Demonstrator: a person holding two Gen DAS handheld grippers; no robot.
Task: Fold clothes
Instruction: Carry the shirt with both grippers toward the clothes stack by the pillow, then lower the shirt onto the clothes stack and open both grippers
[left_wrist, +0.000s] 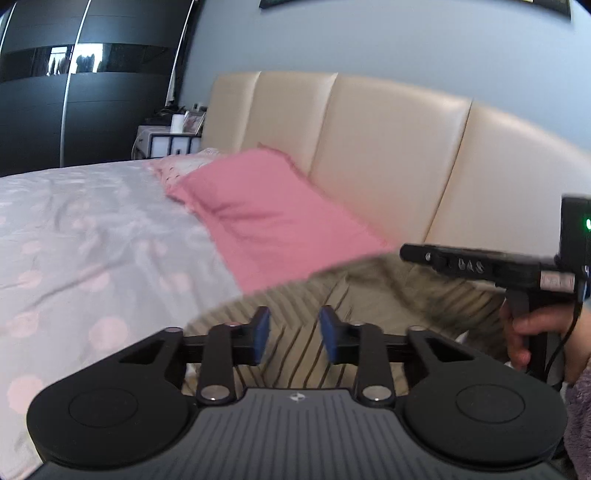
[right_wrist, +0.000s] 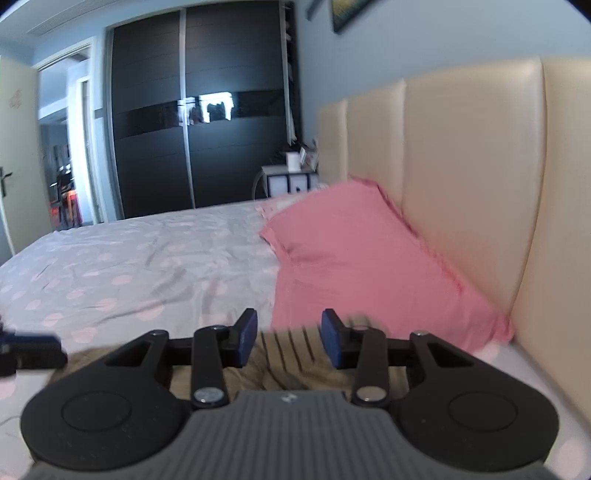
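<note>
A beige garment with dark stripes (left_wrist: 369, 288) lies crumpled on the bed near the headboard. My left gripper (left_wrist: 294, 332) hovers just over its near edge, blue pads apart, and striped cloth shows through the gap with nothing pinched. The right gripper (left_wrist: 406, 253) reaches in from the right above the same garment, held by a person's hand (left_wrist: 524, 332). In the right wrist view my right gripper (right_wrist: 289, 338) stands open over the striped garment (right_wrist: 288, 347), whose edge shows between the pads without being clamped. The left gripper's tip (right_wrist: 55, 347) pokes in at the left edge.
A pink pillow (left_wrist: 273, 225) leans against the cream padded headboard (left_wrist: 388, 147) just beyond the garment. The grey bedcover with pink dots (left_wrist: 92, 229) spreads left. A dark wardrobe (right_wrist: 199, 122), a nightstand (right_wrist: 288, 181) and an open door (right_wrist: 14, 147) stand beyond the bed.
</note>
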